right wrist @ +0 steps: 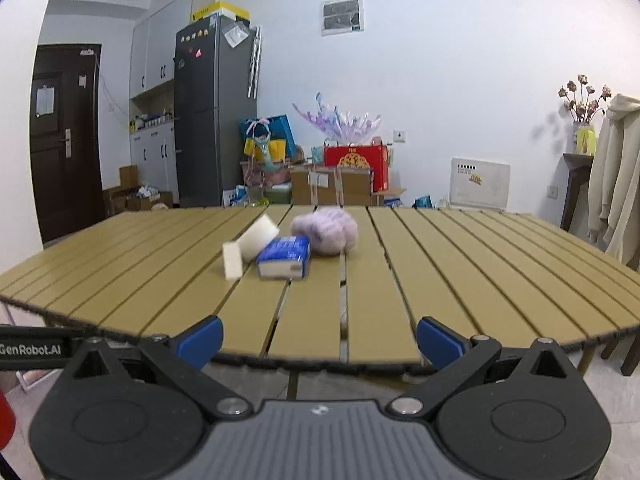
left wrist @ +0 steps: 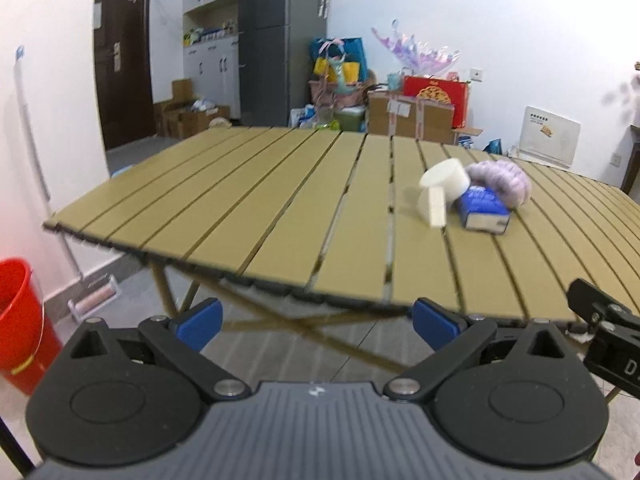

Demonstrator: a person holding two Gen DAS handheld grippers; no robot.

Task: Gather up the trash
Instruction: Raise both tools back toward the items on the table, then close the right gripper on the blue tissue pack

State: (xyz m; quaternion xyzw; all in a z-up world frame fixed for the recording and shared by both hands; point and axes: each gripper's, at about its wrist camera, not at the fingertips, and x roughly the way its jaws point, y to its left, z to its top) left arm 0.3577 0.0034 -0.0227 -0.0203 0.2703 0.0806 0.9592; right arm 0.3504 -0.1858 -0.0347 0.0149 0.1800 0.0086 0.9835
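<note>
a: both tools spread wide, nothing between the blue pads. left tool (left wrist: 316,320) hanging just off the near edge of the slatted surface (left wrist: 224,208), right tool (right wrist: 320,340) the same, more centered on the trash.

b: and the trash, where exactly?

a: clustered in the middle of the surface, well apart from both tools. white foam cup (right wrist: 259,237) tipped on its side, a white foam block (right wrist: 232,260) standing just beside it, a blue box (right wrist: 286,258) touching the cup, a crumpled purple bag (right wrist: 325,230) behind the box and pressed against it.

b: how to do the reach well, then?

a: probably best to go first for one piece on the outside of the pile, like the foam block or the blue box. better to come in low over the slats, keep the pads wide until they are on both sides of the piece, then close gently. foam looks light and easy to knock over, so no pushing. the bag seems soft; likely a pinch on a fold is enough.

b: anything seen in one view only?

a: red bucket (left wrist: 18,320) on the floor at the left, only in the left wrist view; maybe the place for the trash, cannot tell for sure. right wrist view alone shows the pile almost straight ahead, also coats and dried flowers at the far right.
</note>
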